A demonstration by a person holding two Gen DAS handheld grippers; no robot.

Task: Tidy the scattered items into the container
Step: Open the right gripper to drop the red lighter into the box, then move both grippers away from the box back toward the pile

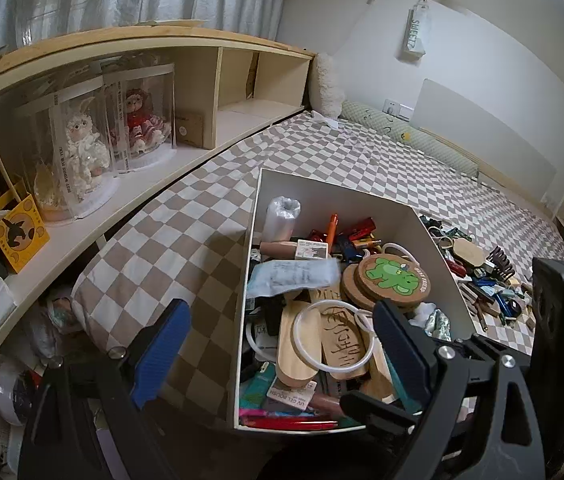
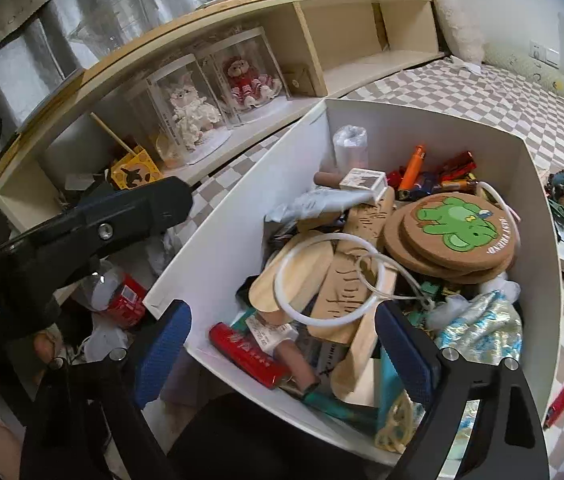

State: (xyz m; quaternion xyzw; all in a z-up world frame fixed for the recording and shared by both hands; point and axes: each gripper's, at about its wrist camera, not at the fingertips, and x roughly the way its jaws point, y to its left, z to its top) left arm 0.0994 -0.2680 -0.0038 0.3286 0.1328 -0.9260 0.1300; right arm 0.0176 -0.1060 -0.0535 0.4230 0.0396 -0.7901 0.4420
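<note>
Right wrist view: white box [image 2: 218,248] heaped with wooden tags, lighters, coasters

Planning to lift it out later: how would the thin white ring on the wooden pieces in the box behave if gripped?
The white ring looks thin and hollow, so probably light. Its smooth rounded rim may slip or flex between fingers. It lies loose on the wooden pieces, so likely slides.

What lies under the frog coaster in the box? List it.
Under the frog coaster lie more round cork coasters, stacked and offset inside the white box. Their faces are covered, and whatever sits beneath the stack is hidden.
</note>
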